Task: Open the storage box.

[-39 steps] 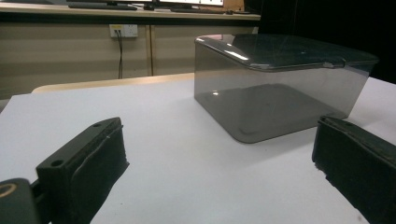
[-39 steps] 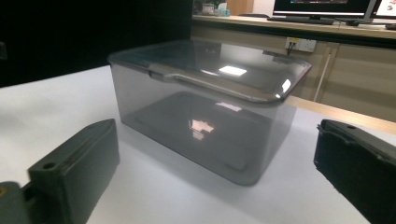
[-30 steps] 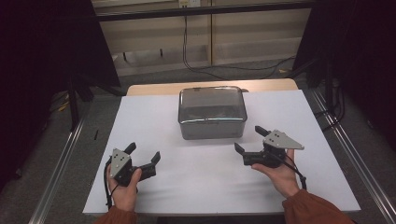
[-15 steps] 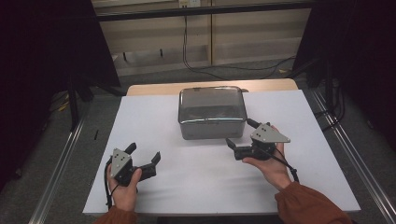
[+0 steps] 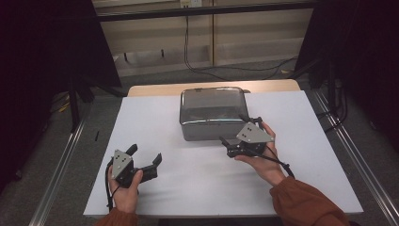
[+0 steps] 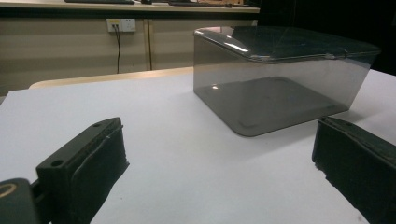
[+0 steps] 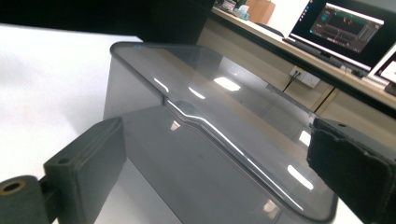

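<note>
A smoky, see-through plastic box [image 5: 212, 113] with a lid stands at the back middle of the white table [image 5: 306, 122]. My right gripper [image 5: 238, 130] is open at the box's front right corner, one jaw in front of the box and one beside it. Its own view shows the box lid [image 7: 210, 107] close up between the spread jaws of the right gripper [image 7: 219, 158]. My left gripper [image 5: 145, 154] rests open near the table's front left, well apart from the box. In its view the left gripper [image 6: 219, 158] holds nothing and the box [image 6: 280, 79] stands farther off.
Metal rails [image 5: 61, 165] run along both sides of the table. Cables [image 5: 202, 70] lie on the floor behind it, before low cabinets. A lit monitor [image 7: 355, 21] stands on a counter beyond the box. The table's front middle is bare white surface.
My right gripper has moved left and forward, from the table's right side up to the box's front right corner. The left gripper has stayed in place.
</note>
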A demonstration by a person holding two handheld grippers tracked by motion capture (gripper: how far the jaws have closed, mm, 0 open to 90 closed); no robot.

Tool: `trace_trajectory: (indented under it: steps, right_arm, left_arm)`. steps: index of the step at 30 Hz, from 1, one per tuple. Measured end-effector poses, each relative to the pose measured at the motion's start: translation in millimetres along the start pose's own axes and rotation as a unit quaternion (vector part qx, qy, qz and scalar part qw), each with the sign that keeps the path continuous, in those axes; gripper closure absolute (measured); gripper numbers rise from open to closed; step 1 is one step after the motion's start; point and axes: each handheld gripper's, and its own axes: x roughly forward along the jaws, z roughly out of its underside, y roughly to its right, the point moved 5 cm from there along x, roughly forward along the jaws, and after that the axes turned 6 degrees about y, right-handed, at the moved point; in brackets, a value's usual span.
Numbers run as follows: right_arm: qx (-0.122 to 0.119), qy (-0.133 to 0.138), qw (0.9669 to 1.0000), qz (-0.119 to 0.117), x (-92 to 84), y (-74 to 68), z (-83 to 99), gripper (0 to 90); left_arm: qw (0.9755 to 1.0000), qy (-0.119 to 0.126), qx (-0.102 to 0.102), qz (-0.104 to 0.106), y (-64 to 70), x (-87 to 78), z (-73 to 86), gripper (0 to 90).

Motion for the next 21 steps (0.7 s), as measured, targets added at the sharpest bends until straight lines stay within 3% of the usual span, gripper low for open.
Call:
trace_trajectory:
  steps: [4, 7, 9, 10, 11, 13, 16, 18, 21]
  right_arm:
    - [-0.07, 0.008, 0.9975, -0.003, 4.0, -4.2, -4.3, 8.2]
    - [-0.101, 0.002, 0.9948, 0.001, 8.3, -5.6, -5.0, 8.3]
    - [-0.135, -0.004, 0.9908, 0.003, 11.5, -7.4, -5.3, 9.8]
    - [-0.165, -0.009, 0.9862, 0.004, 14.8, -9.4, -5.4, 12.1]
    - [-0.165, -0.009, 0.9862, 0.004, 14.8, -9.4, -5.4, 12.1]
    - [-0.193, -0.015, 0.9811, 0.007, 17.5, -11.3, -5.5, 12.7]
    - [-0.21, -0.017, 0.9776, 0.006, 19.8, -14.7, -6.8, 15.2]
    - [-0.24, -0.025, 0.9705, 0.01, 21.2, -16.6, -7.2, 17.0]
    - [-0.287, -0.034, 0.9571, 0.014, 24.0, -19.6, -7.2, 22.8]
  left_arm:
    - [1.0, 0.0, 0.0, 0.0, 0.0, 0.0, 0.2, 2.7]
    - [1.0, 0.0, 0.001, 0.0, 0.0, 0.0, 0.1, 2.7]
    - [1.0, -0.001, 0.0, -0.001, -0.2, 0.3, 0.4, 2.7]
    - [1.0, -0.001, 0.0, -0.001, -0.2, 0.4, 0.5, 2.7]
    - [1.0, -0.002, 0.0, 0.0, 0.0, 0.3, 0.6, 2.7]
    - [1.0, 0.0, 0.0, 0.001, 0.4, 0.3, 0.3, 2.7]
    - [1.0, -0.001, -0.001, -0.001, -0.5, -0.1, 0.3, 2.7]
    - [1.0, -0.002, -0.002, -0.001, -0.7, 0.2, 0.6, 2.7]
    - [1.0, -0.001, 0.0, 0.0, -0.2, 0.1, 0.4, 2.7]
